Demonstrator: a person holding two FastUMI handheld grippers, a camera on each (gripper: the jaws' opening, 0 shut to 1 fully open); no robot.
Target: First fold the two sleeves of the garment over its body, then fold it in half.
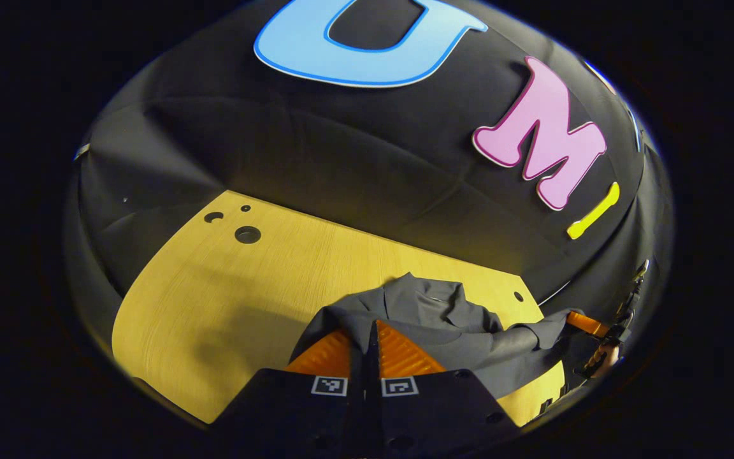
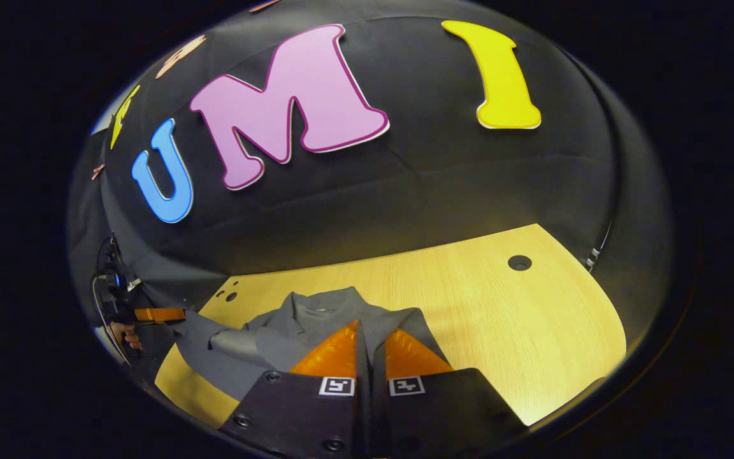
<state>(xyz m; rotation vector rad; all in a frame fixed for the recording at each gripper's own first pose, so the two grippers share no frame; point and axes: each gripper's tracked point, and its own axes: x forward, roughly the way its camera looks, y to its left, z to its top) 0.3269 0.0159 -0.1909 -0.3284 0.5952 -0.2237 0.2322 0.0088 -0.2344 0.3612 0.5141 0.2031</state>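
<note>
A dark grey garment (image 1: 462, 322) lies bunched on the wooden table (image 1: 214, 287), collar (image 1: 434, 296) toward the wall. My left gripper (image 1: 372, 326) is shut on a fold of its cloth, which drapes over the fingertips. At the far right of this view, the right gripper (image 1: 587, 324) pulls a stretched piece of the cloth, a hand (image 1: 609, 354) behind it. In the right gripper view, the right gripper (image 2: 362, 326) is shut on the garment (image 2: 316, 315) near its collar (image 2: 323, 305). The left gripper (image 2: 160, 314) holds the cloth at the far left.
The table (image 2: 501, 319) has a round hole (image 2: 519, 262) near its back right corner and several small holes (image 1: 247, 234) at its back left. Black cloth walls close in the back and sides. Bare wood lies left of the garment in the left gripper view.
</note>
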